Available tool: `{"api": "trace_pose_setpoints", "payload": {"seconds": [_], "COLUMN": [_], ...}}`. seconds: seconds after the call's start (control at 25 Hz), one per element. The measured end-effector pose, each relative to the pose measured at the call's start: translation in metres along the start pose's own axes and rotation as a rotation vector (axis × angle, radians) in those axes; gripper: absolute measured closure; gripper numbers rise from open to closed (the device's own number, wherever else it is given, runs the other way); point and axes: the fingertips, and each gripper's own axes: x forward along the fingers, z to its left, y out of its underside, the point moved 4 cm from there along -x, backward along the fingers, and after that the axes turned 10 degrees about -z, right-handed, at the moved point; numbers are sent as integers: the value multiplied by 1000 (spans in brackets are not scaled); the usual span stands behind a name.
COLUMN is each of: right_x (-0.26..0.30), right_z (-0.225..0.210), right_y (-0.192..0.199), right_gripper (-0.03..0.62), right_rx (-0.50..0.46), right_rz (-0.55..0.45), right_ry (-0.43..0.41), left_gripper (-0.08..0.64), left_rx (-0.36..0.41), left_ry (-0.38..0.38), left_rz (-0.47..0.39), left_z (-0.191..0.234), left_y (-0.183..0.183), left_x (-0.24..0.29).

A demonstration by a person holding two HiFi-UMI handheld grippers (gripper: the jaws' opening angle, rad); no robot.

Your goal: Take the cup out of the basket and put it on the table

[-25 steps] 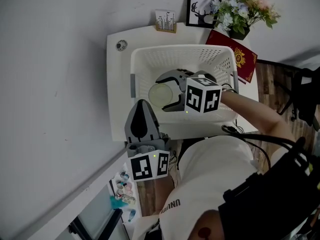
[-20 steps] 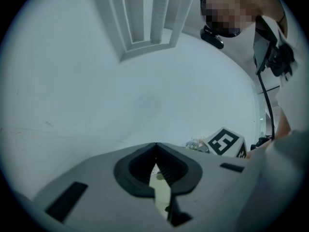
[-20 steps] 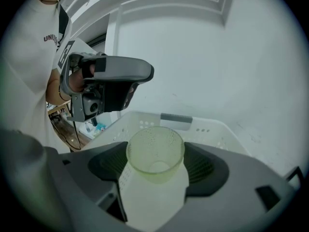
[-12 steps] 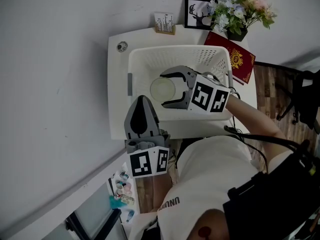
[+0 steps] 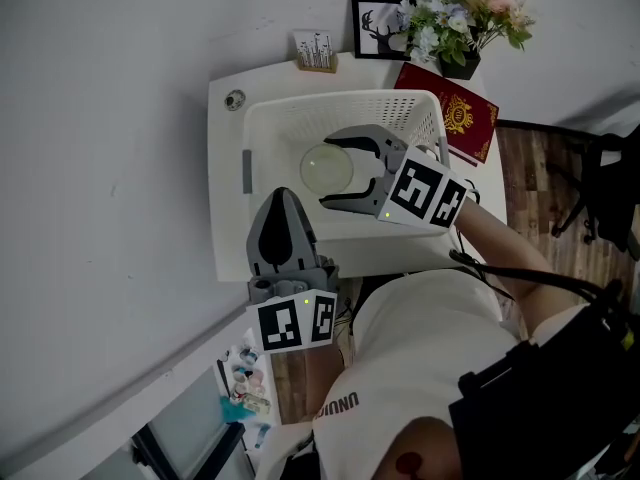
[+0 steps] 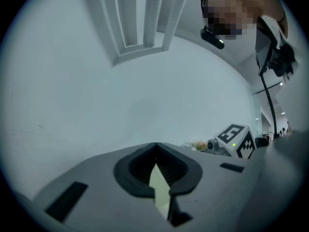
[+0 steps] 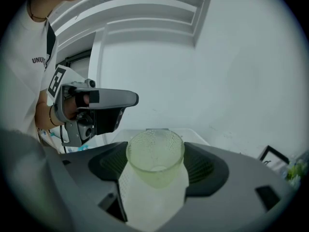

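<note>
The white tabletop [image 5: 225, 218] is mostly covered by the white perforated plastic basket [image 5: 330, 101]. A bare strip is left along the basket's left side, and a narrower one along the near edge. The far right corner is crowded with a red book [image 5: 455, 118], a pot of flowers [image 5: 460, 18] and a black-framed picture [image 5: 378, 18], so it offers little room.

The left gripper [image 5: 283, 208] hovers over the near strip, just outside the basket wall. Its jaws are drawn together with only a sliver between them and nothing in them.

The right gripper [image 5: 328, 173] reaches over the basket, and its jaws are closed around the pale green, translucent, dimpled cup [image 5: 326, 168]. The right gripper view shows the cup [image 7: 155, 156] upright with its mouth up, a ribbed pad on either side of its wall. In the head view it lies within the basket's outline; how far it stands clear of the basket floor cannot be told.

The cup looks light and empty. Whether it is glass or hard plastic is unclear, so it is best treated as breakable and somewhat slick. The dimples should help the pads bite. A hold across the mid-wall, below the flared rim, seems soundest, with moderate squeeze.

The basket's walls stand high all round, so the cup probably needs a straight lift above the rim before any sideways travel. The left strip looks the widest landing place, though the table edge and the idle gripper are both close.
</note>
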Motion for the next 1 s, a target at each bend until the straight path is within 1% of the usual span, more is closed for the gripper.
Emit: {"api": "trace_pose_setpoints", "payload": {"seconds": [0.2,0.68,1.0], "right_x": [-14,-45,-66], "right_z": [-3,-7,-13], "right_y": [-6,-15,-23], "right_gripper": [218,218,219], "right_rx": [44,116,135], "right_rz": [-53,-161,-229], "right_ry": [50,129,169], "left_gripper": [548,548,548], "left_rx": [1,20,34], "left_ry": [4,10,25], "left_rz": [-9,-22,-21], "left_z": [-9,-25,-35], "left_y": [-1,-4,-5], "left_x": [1,4,9]}}
